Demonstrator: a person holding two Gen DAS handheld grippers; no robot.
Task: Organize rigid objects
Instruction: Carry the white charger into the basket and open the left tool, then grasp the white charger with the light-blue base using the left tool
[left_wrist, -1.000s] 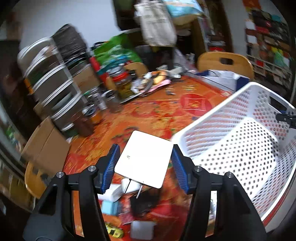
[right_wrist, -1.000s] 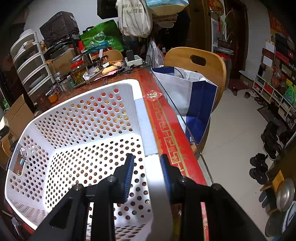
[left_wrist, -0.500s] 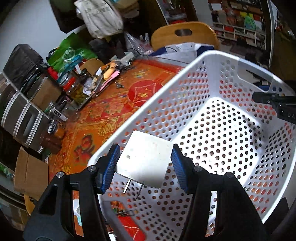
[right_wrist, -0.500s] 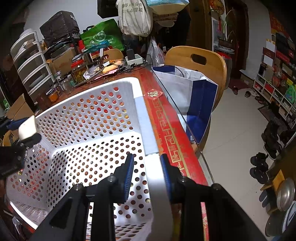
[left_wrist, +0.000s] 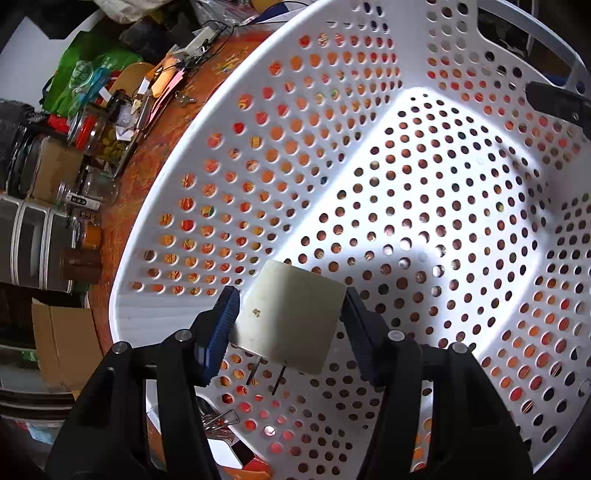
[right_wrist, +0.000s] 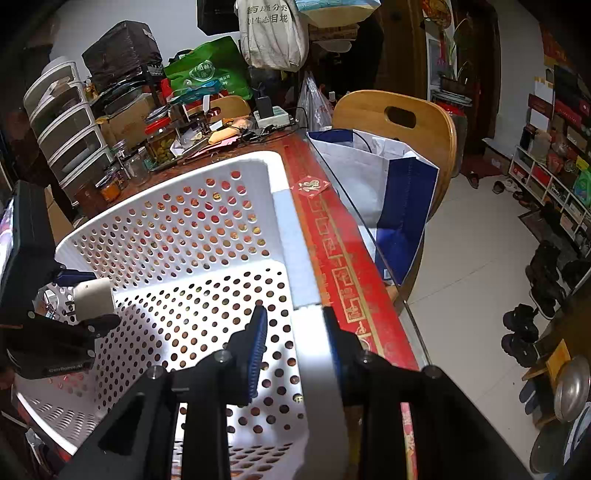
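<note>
The left gripper (left_wrist: 290, 321) pinches a white plug (left_wrist: 291, 317) over the basket (left_wrist: 406, 155) floor, prongs visible only there, while the right view shows the right gripper (right_wrist: 295, 332) clamped on the basket's rim

The basket (right_wrist: 207, 206) sits on the table (right_wrist: 343, 258), close to its right edge. The right hand-held gripper (right_wrist: 295, 339) straddles the basket's near right rim, 1 finger inside and 1 outside. The left hand-held gripper (left_wrist: 291, 325) hangs above the basket's floor near the left wall, with the plug adapter (left_wrist: 291, 317) between its pads, prongs toward the near side. Beyond the basket's far wall, jars (right_wrist: 162, 142) and a power strip (right_wrist: 273, 118) crowd the table's far end. Drawers (right_wrist: 70, 136) stand at far left. A chair (right_wrist: 402, 118) with a paper bag (right_wrist: 373, 181) on it stands right of the table. A binder clip (left_wrist: 218, 421) lies outside the basket's near left corner.
</note>
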